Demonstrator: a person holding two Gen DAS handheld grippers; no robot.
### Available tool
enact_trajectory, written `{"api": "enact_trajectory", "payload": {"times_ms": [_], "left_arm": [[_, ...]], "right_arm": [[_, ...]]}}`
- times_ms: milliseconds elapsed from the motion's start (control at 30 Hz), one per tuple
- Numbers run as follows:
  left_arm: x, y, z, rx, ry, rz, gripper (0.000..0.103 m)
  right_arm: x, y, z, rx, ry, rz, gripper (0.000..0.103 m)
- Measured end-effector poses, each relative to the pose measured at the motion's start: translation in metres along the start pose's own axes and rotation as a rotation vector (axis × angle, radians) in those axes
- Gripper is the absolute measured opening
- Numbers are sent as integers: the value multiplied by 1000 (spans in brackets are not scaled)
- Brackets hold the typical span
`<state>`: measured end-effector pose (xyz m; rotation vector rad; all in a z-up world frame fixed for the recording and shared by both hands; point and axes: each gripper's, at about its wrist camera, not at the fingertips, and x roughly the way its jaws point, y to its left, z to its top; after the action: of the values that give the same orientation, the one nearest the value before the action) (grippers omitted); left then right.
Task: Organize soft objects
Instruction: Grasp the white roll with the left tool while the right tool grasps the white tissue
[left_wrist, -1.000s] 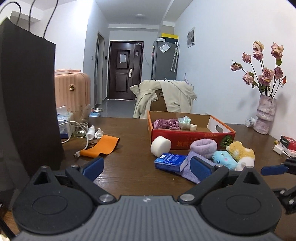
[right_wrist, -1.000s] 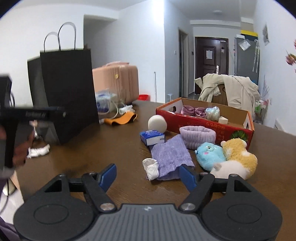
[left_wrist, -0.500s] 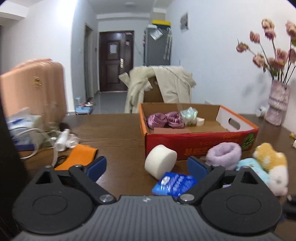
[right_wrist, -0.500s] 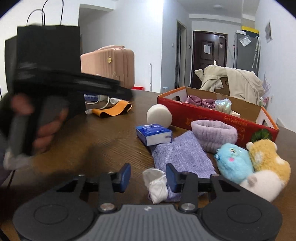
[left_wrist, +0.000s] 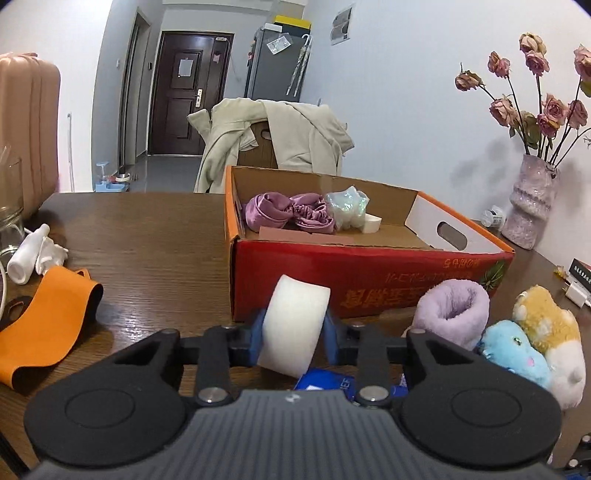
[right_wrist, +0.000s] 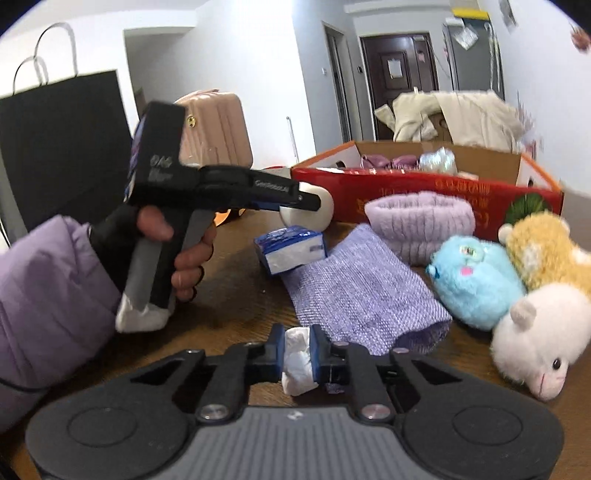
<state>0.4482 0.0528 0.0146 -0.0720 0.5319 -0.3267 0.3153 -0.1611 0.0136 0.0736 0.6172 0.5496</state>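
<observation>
Tabletop now: both tongs (left_wrist: 294, 331) (right_wrist: 297, 353) have closed, gripping sponge (left_wrist: 293, 326) and sock (right_wrist: 298, 360).

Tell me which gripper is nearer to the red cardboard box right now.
Left. The left gripper holds the white foam roll just in front of the red cardboard box; the right gripper pinches a white wad farther back, beyond the purple cloth.
</observation>
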Motion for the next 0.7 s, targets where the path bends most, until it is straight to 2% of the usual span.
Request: {"api": "enact_trajectory", "payload": {"times_ms": [167,233,367,500,700], "left_arm": [[-14,-8,9,14,-14,36,32],[-35,-14,15,4,-46,40,32],[-77,-29,22,10,-87,82,32],[-125,-42,14,-11,-118,91,32],[-171,-66,-13,-65,-143,44,32]], "right_arm": [[4,-7,1,39,8,24,13],[5,-8,2,33,2,23,8],[-2,-5,0,21,-24,15,7],[-28,2,-2,17,-79,25,7],[-78,3,-8,53,-155,31,7]]}}
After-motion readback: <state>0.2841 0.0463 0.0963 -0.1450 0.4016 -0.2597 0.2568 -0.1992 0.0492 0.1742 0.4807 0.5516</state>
